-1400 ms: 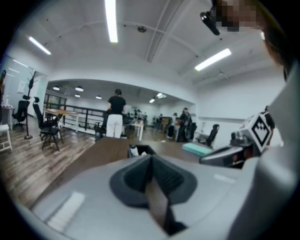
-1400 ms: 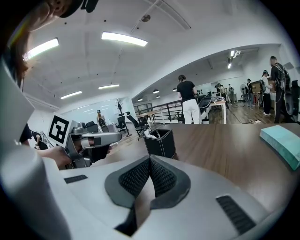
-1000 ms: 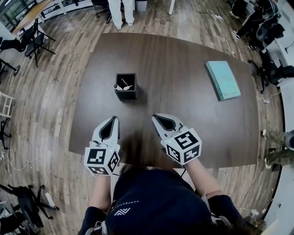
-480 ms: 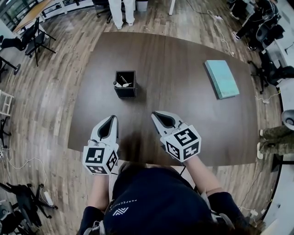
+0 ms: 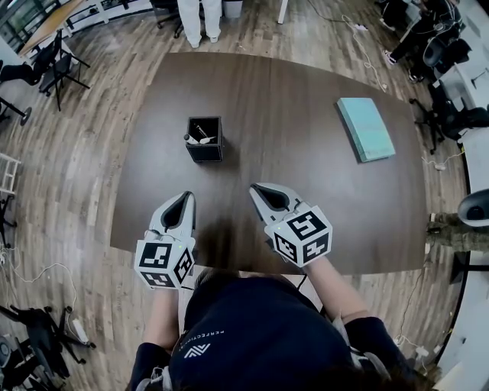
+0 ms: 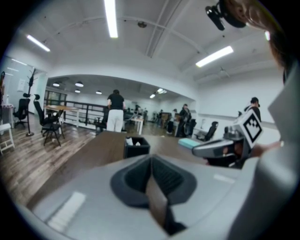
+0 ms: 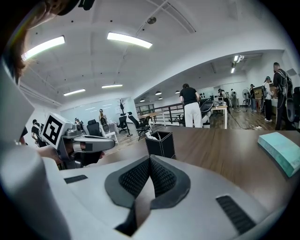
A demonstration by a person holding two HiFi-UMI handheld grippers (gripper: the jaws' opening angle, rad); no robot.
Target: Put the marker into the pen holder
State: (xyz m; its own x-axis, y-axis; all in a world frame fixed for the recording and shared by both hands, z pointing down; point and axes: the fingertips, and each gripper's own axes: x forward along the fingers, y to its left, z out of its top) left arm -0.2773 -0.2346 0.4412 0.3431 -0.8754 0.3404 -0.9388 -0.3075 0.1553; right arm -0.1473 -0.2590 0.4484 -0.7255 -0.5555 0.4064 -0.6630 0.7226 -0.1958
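A black square pen holder (image 5: 205,139) stands on the dark table (image 5: 306,160), left of its middle, with a marker (image 5: 195,139) and other pens leaning inside. It shows again as the pen holder (image 6: 136,146) in the left gripper view and the pen holder (image 7: 160,144) in the right gripper view. My left gripper (image 5: 186,201) hovers over the near table edge, shut and empty. Beside it, my right gripper (image 5: 258,192) is also shut with nothing in it. Both point toward the holder from well short of it.
A teal book (image 5: 367,130) lies at the table's far right. Office chairs (image 5: 53,65) stand on the wood floor to the left, and a person's legs (image 5: 197,9) show beyond the far edge. More chairs and cables crowd the right side.
Both grippers have stayed nearly still, shut. The view has shifted slightly, so the holder and book sit a little to the left.
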